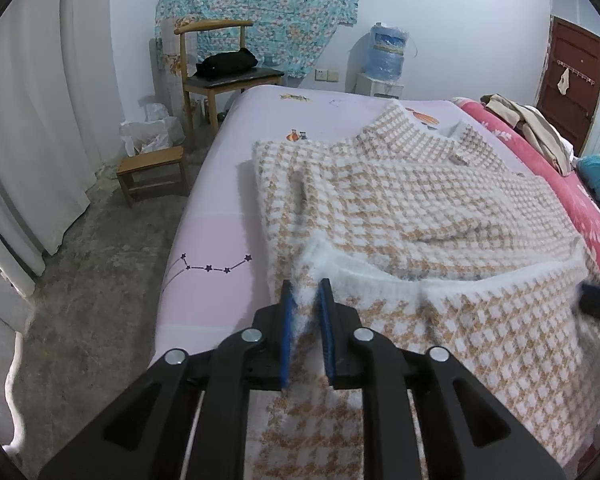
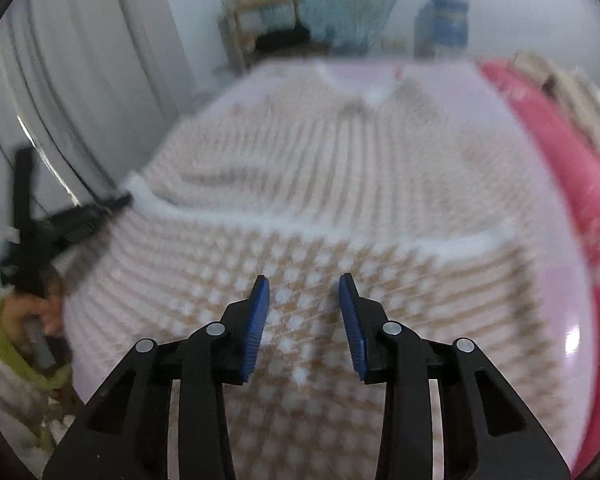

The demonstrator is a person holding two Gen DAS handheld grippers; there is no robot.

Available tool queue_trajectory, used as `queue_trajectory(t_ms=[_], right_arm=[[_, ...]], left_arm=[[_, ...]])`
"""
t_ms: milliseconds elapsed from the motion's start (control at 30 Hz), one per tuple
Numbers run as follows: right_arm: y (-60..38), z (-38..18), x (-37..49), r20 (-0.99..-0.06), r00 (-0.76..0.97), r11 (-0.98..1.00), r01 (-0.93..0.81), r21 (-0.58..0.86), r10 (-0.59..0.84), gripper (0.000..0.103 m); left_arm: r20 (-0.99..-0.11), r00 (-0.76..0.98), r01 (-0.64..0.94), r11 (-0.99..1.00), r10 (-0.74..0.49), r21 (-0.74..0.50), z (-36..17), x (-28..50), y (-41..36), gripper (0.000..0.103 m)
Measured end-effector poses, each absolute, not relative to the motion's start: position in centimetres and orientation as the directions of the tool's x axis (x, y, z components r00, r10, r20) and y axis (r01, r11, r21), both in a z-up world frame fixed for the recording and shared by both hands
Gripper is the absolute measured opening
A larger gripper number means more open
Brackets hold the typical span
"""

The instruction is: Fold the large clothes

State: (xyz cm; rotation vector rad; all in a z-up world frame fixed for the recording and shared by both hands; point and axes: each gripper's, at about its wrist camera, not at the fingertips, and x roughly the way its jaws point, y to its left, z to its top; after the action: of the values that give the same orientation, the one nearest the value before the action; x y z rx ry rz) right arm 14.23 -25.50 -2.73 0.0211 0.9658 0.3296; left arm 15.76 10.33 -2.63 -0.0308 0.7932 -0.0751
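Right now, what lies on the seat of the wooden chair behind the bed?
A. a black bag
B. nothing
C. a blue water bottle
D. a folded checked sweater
A: in the left wrist view a black bag rests on the dark seat of the wooden chair, beyond the far end of the bed.

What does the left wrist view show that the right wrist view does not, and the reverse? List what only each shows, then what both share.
Only the left wrist view: a low wooden stool on the floor, a brown door, and the left gripper with the sweater's fuzzy white hem between its pads.

Only the right wrist view: the right gripper with its jaws apart over the knit, and a hand in a green cuff holding the other gripper.

Both: the checked sweater on the bed, the chair, the water bottle and the pink blanket.
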Motion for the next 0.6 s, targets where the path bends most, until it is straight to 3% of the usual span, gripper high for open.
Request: queue_trajectory(t_ms=[167, 300, 467, 533, 600], right_arm=[[-26.1, -3.0, 14.5, -0.807, 0.508, 0.951, -0.227, 0.211, 0.301, 0.03], [-27.6, 0.0, 12.2, -0.767, 0.55, 0.942, -0.239, 0.234, 0.33, 0.03], [-27.5, 2.4, 7.3, -0.738, 0.561, 0.921, -0.317, 0.226, 0.374, 0.03], [-26.8, 1.7, 5.9, -0.755, 0.532, 0.912, -0.347, 0.219, 0.384, 0.03], [-26.3, 0.0, 5.7, -0.794, 0.498, 0.919, -0.346, 0.187, 0.349, 0.03]], left_arm=[[-0.644, 0.757, 0.06, 0.993, -0.11, -0.099, 0.2, 13.1, 11.3, 0.026], [-0.594, 0.766, 0.182, 0.969, -0.247, -0.168, 2.5, 9.7, 10.3, 0.028], [-0.647, 0.566, 0.402, 0.856, -0.511, -0.325, 0.8, 6.4, 5.8, 0.028], [-0.699, 0.498, 0.429, 0.846, -0.513, -0.316, -1.0, 5.8, 3.7, 0.028], [-0.747, 0.495, 0.433, 0.871, -0.444, -0.231, -2.3, 5.5, 2.3, 0.028]])
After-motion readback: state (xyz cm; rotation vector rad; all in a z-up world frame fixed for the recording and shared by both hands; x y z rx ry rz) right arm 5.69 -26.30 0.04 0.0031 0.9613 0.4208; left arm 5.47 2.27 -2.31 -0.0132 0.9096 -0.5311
